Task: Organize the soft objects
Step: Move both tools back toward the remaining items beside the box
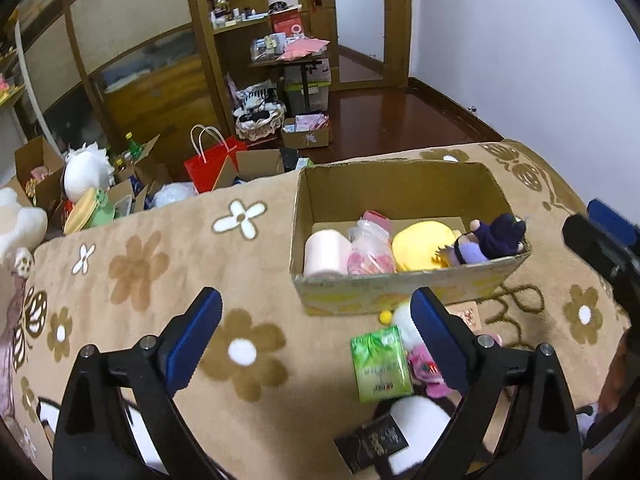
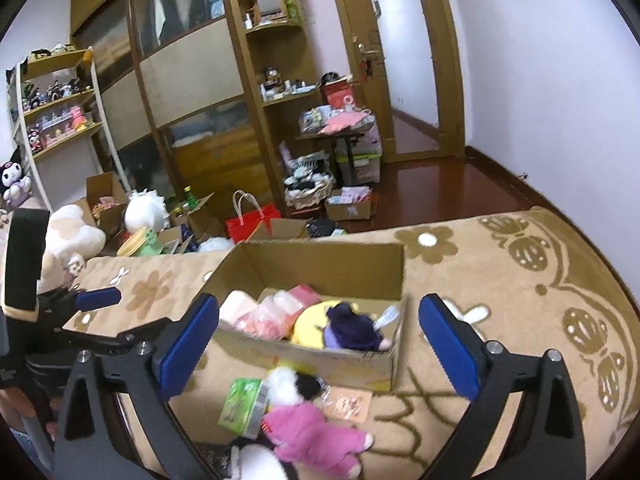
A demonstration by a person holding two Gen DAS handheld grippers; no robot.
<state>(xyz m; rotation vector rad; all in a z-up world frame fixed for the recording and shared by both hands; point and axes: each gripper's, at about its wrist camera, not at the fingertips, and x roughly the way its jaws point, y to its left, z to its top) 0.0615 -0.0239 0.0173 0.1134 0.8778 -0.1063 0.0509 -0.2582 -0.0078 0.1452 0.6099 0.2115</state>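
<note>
Both tools hang wide open and empty, the left tool and the right tool above the pink-suited plush doll lying before the brown cardboard box. A careless pinch might snag the green tissue pack touching it. Underneath, a beige flowered fleece blanket on a bed; the room behind is cluttered.

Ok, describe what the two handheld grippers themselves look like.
Both look alike. The left gripper and right gripper each have two black triangular plastic arms with silver bolts at the pivots. Their fingers carry blue pads, with a serrated edge visible in the left wrist view. No cables or sleeves show.
</note>
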